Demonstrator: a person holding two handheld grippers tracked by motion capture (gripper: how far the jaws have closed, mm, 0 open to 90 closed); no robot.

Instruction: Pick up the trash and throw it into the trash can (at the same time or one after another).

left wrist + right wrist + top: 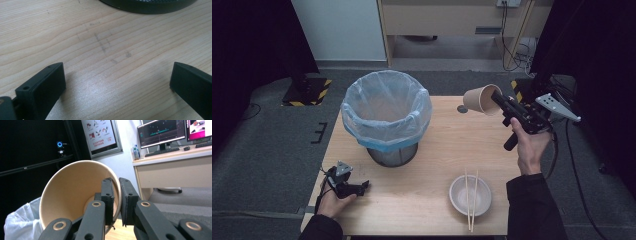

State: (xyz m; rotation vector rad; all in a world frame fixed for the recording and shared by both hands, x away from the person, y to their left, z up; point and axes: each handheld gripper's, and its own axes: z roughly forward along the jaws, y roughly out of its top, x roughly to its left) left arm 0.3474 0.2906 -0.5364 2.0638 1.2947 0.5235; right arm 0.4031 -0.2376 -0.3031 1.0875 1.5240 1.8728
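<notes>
The mesh bin's base point(150, 6) gets cut off at the top of the left gripper view, and its plastic liner point(387, 107) hides the inside. The right hand-held gripper point(116, 200) pinches the rim of a smooth tan paper cup point(482, 99), tipped sideways above the wooden surface point(437, 150) beside the bin. The left hand-held gripper point(117, 82) sits wide, holding nothing.

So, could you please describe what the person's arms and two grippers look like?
Both grippers, left and right, are black with two flat-padded jaws, brass-coloured pivot rivets, and a grey three-cornered plate on top. Black cables trail from each. The person wears dark long sleeves.
</notes>
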